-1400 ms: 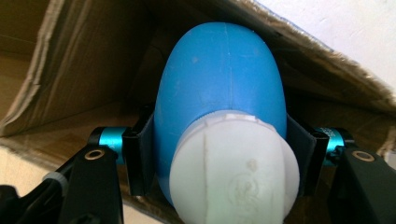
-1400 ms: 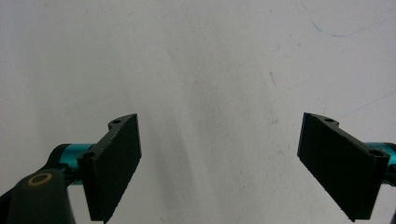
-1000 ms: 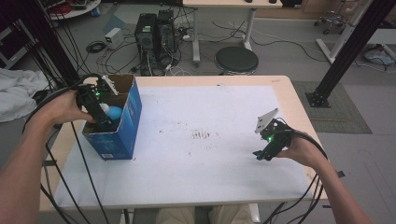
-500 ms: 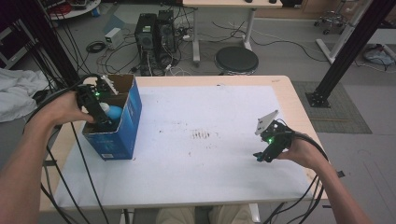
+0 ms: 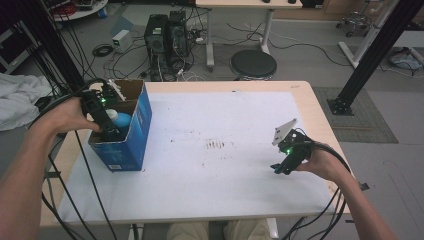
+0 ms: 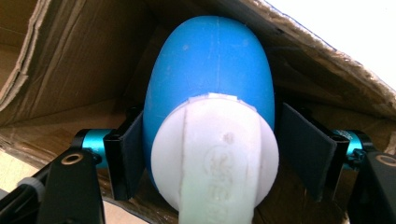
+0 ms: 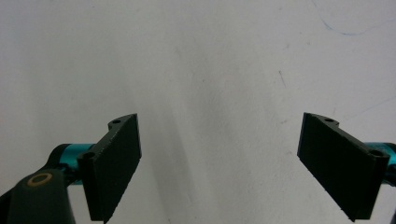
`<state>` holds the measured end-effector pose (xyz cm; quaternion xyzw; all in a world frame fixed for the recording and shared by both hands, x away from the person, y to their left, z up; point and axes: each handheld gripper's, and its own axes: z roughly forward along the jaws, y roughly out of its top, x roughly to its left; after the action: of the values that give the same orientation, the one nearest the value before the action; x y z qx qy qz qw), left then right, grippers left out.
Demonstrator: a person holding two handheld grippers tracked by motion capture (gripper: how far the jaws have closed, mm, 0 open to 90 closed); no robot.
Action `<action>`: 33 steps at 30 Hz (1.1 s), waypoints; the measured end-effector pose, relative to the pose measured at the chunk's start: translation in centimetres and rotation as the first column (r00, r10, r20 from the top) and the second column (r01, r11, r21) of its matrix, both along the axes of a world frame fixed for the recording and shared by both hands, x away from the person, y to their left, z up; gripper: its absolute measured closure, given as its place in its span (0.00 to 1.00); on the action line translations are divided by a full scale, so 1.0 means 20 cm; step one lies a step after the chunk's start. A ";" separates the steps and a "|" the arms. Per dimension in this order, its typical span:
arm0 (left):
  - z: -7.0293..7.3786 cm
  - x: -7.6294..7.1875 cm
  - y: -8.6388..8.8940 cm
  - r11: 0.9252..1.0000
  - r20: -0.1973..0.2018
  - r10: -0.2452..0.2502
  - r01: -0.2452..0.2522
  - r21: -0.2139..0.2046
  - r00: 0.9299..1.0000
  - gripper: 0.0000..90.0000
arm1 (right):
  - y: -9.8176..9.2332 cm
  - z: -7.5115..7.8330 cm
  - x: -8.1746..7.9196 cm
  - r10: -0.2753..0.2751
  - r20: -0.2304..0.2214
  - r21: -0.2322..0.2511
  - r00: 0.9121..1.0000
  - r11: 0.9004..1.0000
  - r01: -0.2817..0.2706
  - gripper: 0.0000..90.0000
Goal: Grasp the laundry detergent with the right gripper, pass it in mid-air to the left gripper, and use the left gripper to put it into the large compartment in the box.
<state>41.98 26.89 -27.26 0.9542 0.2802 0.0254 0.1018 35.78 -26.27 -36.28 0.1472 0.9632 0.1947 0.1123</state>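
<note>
Bottle (image 6: 208, 84): blue, white cap (image 6: 215, 154), inside the box (image 5: 141, 120) at the counter's (image 5: 240, 125) left. It lies between the left gripper (image 6: 210, 154) fingers (image 6: 126, 154), which close on it; long axis runs along them, cap nearest the camera. Right gripper (image 7: 219, 163): fingers spread, empty, over counter.

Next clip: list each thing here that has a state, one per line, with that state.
Cardboard box: upright on the table, top open.
Blue and white bottle: inside the box, between the left jaws.
Left gripper: in the box, left jaw touching the bottle, small gap at the right jaw.
Right gripper: jaws wide apart, nothing between them, above the white table cover.
</note>
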 end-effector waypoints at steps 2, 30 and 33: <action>0.00 0.00 0.00 1.000 -0.004 0.002 -0.002 -0.004 1.000 0.29 | 0.00 0.00 0.00 0.000 -0.001 0.000 1.000 1.000 0.000 0.14; 0.20 -0.04 0.02 1.000 0.070 0.025 -0.025 -0.004 0.997 0.23 | 0.02 -0.01 0.00 0.006 -0.009 -0.007 1.000 1.000 -0.006 0.14; 0.24 -0.04 0.01 1.000 0.088 0.022 -0.022 -0.005 0.996 0.23 | 0.01 -0.01 0.00 0.002 -0.007 -0.009 1.000 1.000 -0.002 0.14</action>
<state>41.12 27.16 -22.47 0.9488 0.2860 0.0682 0.1157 35.70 -26.12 -36.42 0.1463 0.9646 0.1900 0.1094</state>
